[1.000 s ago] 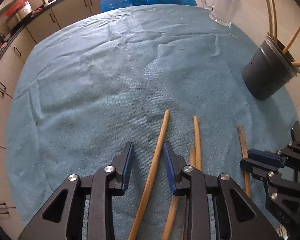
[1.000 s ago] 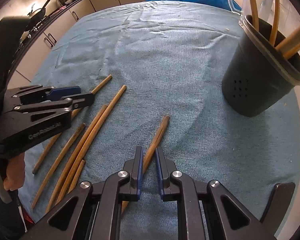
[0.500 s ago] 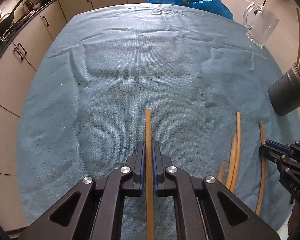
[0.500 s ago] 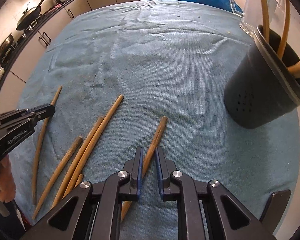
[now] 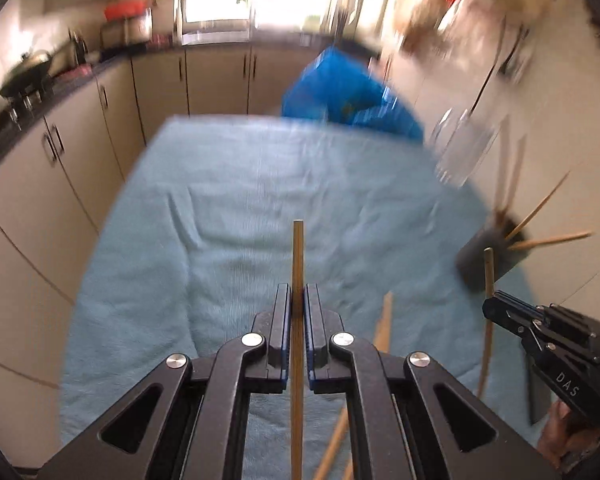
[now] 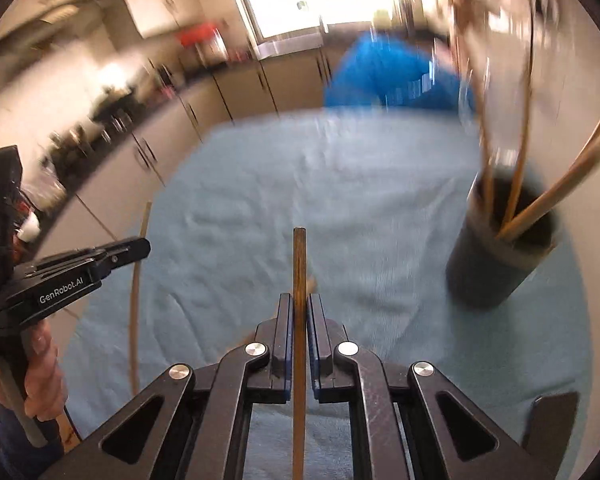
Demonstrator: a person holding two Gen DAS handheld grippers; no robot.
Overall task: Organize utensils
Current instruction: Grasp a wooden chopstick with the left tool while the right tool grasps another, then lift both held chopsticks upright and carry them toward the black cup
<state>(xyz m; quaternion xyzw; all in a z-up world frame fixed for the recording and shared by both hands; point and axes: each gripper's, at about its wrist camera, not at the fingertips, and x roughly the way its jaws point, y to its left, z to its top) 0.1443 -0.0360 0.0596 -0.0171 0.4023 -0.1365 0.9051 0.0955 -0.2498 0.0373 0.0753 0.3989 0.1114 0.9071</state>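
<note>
My left gripper [image 5: 297, 292] is shut on a wooden chopstick [image 5: 298, 256], which sticks out straight ahead above the blue cloth [image 5: 220, 240]. My right gripper [image 6: 299, 300] is shut on a darker chopstick [image 6: 299, 260], also raised off the cloth. Each gripper shows in the other's view: the right one [image 5: 496, 308] at the right edge, the left one [image 6: 140, 246] at the left. The dark utensil holder [image 6: 496, 268] stands on the right with several chopsticks in it. Loose chopsticks [image 5: 385, 320] lie on the cloth between the grippers. Both views are motion-blurred.
A glass mug [image 5: 460, 152] stands behind the holder and a blue bag [image 5: 340, 92] lies at the table's far edge. Kitchen cabinets [image 5: 160, 80] and a counter run along the left and back. A hand [image 6: 40, 368] holds the left gripper's handle.
The left gripper closed on a chopstick, and both grippers rose from the cloth with their chopsticks. Both views tilted up, so the kitchen and window now show.
</note>
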